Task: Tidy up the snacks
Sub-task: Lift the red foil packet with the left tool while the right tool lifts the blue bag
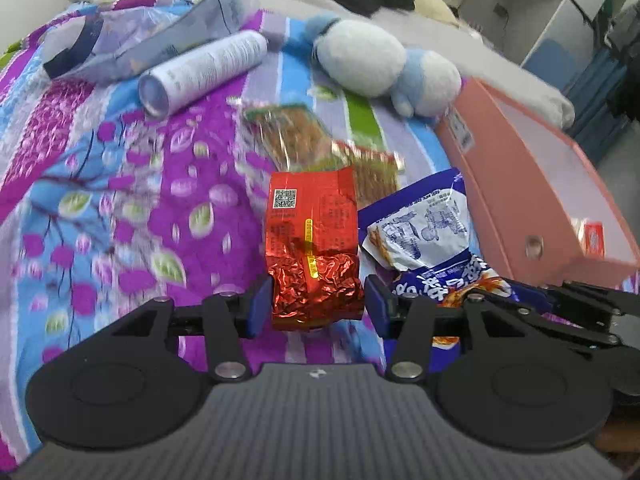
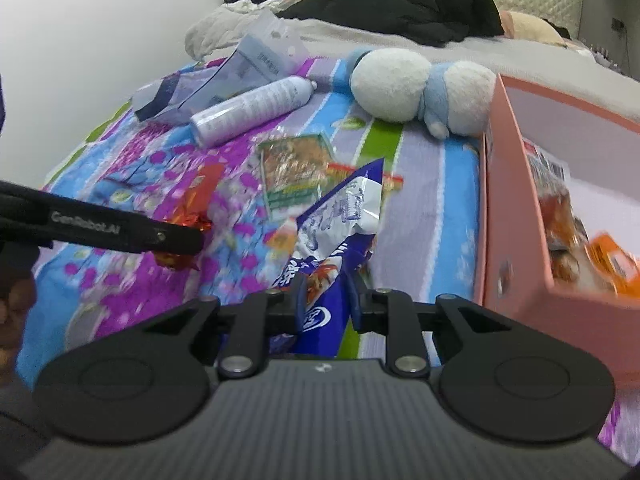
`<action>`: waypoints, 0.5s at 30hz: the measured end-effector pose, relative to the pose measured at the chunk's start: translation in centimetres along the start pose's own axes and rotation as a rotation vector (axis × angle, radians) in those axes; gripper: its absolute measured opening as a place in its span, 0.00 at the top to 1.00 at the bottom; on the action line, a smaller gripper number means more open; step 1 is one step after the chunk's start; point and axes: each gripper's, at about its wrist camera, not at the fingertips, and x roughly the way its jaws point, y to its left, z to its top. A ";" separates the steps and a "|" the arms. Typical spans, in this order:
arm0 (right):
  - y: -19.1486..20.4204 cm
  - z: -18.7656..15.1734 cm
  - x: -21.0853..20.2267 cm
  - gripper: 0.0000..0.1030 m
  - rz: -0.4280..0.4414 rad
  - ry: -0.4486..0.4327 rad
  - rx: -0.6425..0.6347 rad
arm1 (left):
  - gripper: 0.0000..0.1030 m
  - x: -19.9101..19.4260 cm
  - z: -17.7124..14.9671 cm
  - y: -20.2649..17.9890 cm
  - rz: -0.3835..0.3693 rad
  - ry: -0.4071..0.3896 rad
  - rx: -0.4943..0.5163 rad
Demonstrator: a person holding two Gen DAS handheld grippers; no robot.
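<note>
— Two snack packs are in the tongs at once, aren't they?

— Yes. The left gripper [image 1: 318,300] has its blue pads closed against the crumpled lower end of a red foil packet [image 1: 312,248], which shows a QR code near its top and stands over the floral bedspread [image 1: 120,200]. The right gripper [image 2: 328,300] is pinched on the bottom of a blue-and-white snack bag [image 2: 340,216], which rises upright from between its fingers.

— Where do the two sit relative to each other?

— Side by side: from the left wrist the blue-and-white bag lies just right of the red packet, with the right gripper's black linkage at the frame's lower right.

— And around them?

— Behind them two flat clear-fronted snack packets [image 1: 292,136] lie on the spread, overlapping, I think, though blur makes that hard to say. To the right is an open pink box [image 2: 516,216], with orange-wrapped snacks [image 2: 612,260] already inside.

— Farther back?

— A white spray can [image 1: 204,72] on its side, a clear plastic bag [image 1: 160,32] next to it, and a blue-and-white plush toy [image 1: 380,64] near the box's far corner. Black clothing [image 2: 420,4] is heaped on the grey sheet beyond.
</note>
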 end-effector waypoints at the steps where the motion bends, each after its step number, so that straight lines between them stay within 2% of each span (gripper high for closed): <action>1: 0.1 -0.5 -0.4 0.76 0.005 0.007 0.007 | 0.46 -0.1 -0.6 -0.2 -0.003 0.010 -0.005; 4: 0.0 -2.1 -1.9 0.76 0.011 0.024 0.033 | 0.46 -0.3 -2.2 -0.8 0.002 0.038 -0.004; 7: 0.6 -3.6 -2.6 0.75 -0.019 0.043 -0.008 | 0.46 -0.1 -3.4 -1.4 -0.004 0.070 0.008; 12: 0.5 -5.3 -2.8 0.62 -0.056 0.061 0.004 | 0.45 -0.2 -4.0 -1.6 0.019 0.096 0.031; 13: 0.5 -5.3 -2.7 0.48 -0.060 0.067 0.011 | 0.42 -0.2 -4.1 -1.5 0.013 0.102 0.023; 14: 0.4 -5.3 -2.7 0.30 -0.059 0.070 0.019 | 0.34 -0.2 -4.1 -1.4 0.005 0.107 0.009; 15: 0.4 -5.4 -2.8 0.21 -0.062 0.066 0.029 | 0.30 -0.2 -4.0 -1.1 0.002 0.106 -0.015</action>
